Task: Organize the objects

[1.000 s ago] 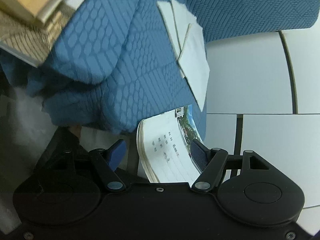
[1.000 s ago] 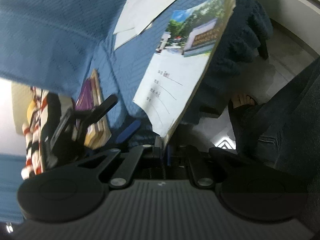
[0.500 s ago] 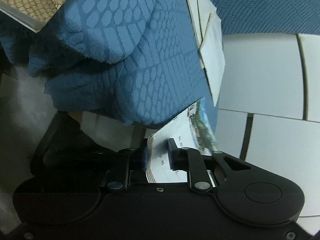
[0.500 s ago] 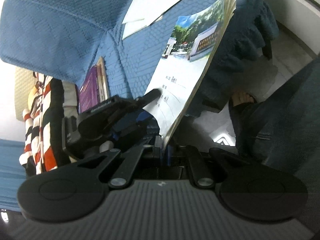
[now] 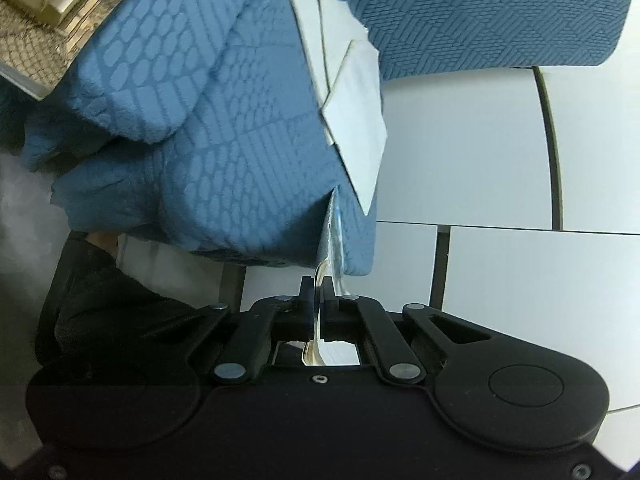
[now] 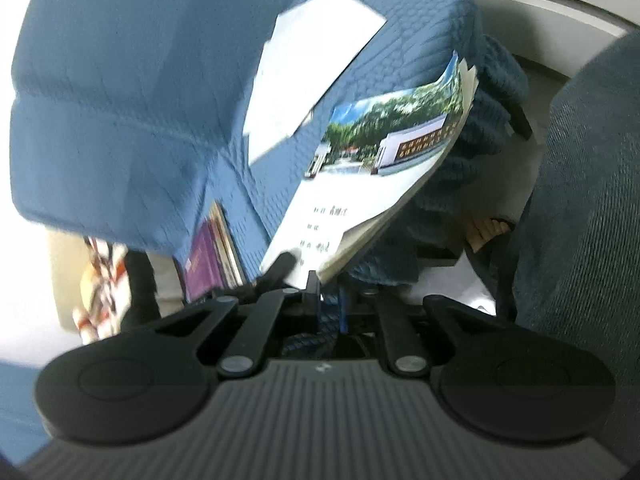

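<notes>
A thin white notebook [image 6: 372,184] with a photo of trees and a building on its cover is held up over the blue quilted sofa [image 6: 120,92]. My left gripper [image 5: 319,284] is shut on its edge; in the left wrist view the notebook [image 5: 334,236] shows edge-on. In the right wrist view the left gripper's finger [image 6: 280,266] lies on the notebook's lower corner. My right gripper [image 6: 330,292] has a small gap between its jaws; the notebook's lower edge stands just above them, apart.
Several white paper sheets [image 5: 352,104] lie on the sofa [image 5: 208,128], also seen in the right wrist view [image 6: 304,68]. A purple book [image 6: 206,264] and others stand at the left. Books lie on a woven surface [image 5: 36,40]. White floor tiles [image 5: 500,280] and the person's leg [image 6: 592,208] and foot [image 6: 488,230] show.
My left gripper closed on the notebook, which turned edge-on to it. My right gripper let go of the notebook and opened slightly; the notebook tilted up and away from it.
</notes>
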